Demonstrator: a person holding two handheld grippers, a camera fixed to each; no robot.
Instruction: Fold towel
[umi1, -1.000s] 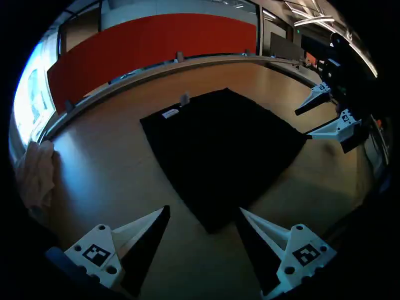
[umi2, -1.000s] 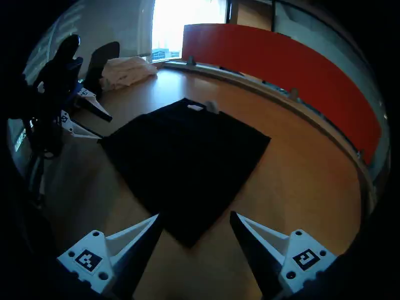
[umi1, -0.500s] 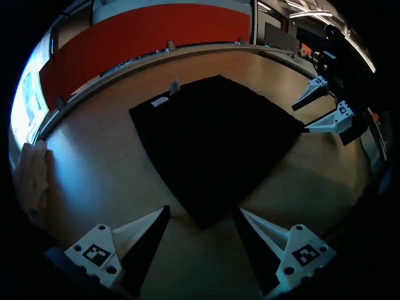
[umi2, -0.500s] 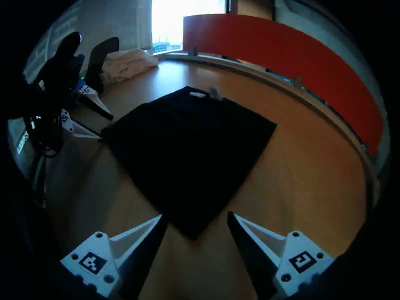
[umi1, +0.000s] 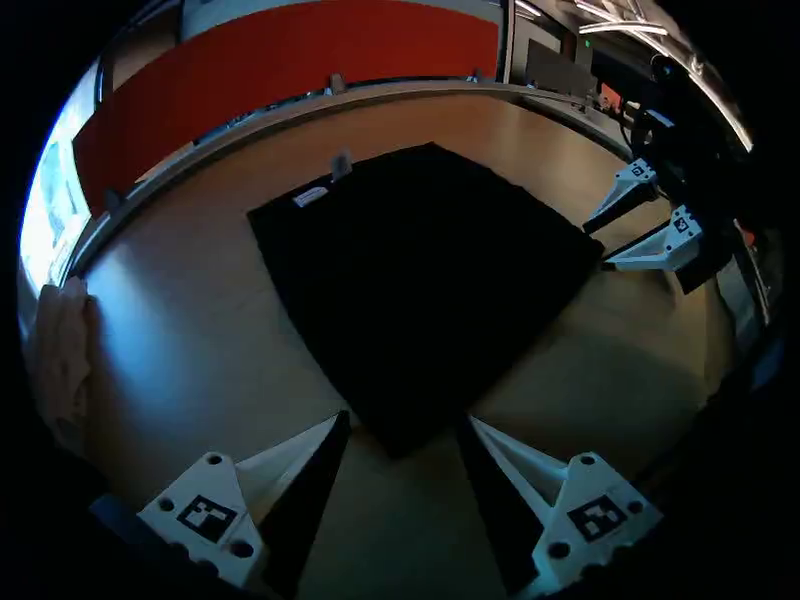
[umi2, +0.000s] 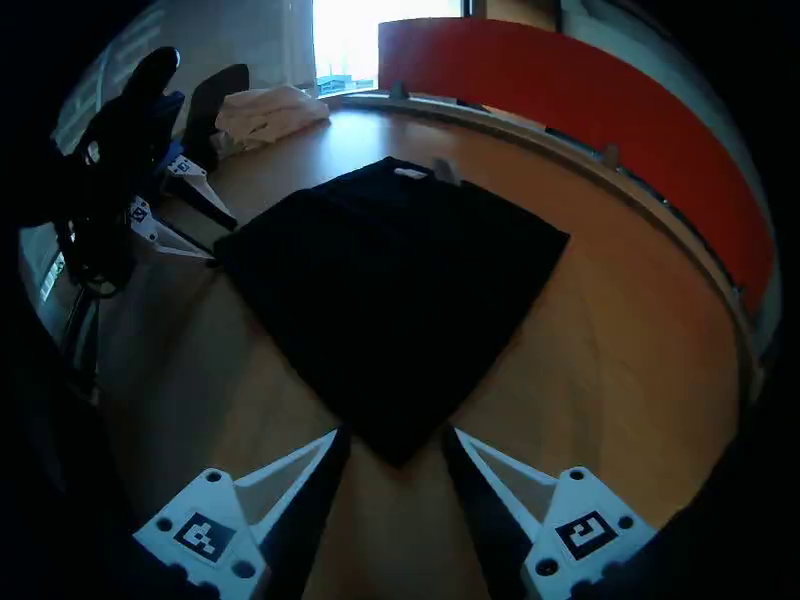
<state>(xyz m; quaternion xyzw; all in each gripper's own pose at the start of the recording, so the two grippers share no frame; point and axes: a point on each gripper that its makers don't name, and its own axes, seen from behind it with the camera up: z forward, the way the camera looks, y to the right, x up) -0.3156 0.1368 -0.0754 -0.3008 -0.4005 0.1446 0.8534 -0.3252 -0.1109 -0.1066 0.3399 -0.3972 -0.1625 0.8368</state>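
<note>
A black towel (umi1: 420, 270) lies flat on the wooden table (umi1: 180, 340), with a small white label (umi1: 310, 196) at its far edge. My left gripper (umi1: 400, 440) is open, and one near corner of the towel lies between its fingertips. My right gripper (umi2: 395, 445) is open as well, straddling another corner of the same towel (umi2: 400, 280). Each gripper also shows in the other's view: the right gripper (umi1: 650, 225) at the towel's right corner, the left gripper (umi2: 185, 215) at its left corner.
A pale crumpled cloth (umi2: 265, 110) lies at the far end of the table (umi2: 620, 330), also seen as the pale cloth (umi1: 60, 350). A red partition (umi1: 300, 70) runs along the table's far edge. Dark chairs (umi2: 215, 100) stand beyond the pale cloth.
Both grippers have moved forward, so the towel corners now lie further in between the fingers. Both pairs of fingers have narrowed slightly. The towel lies as before.
</note>
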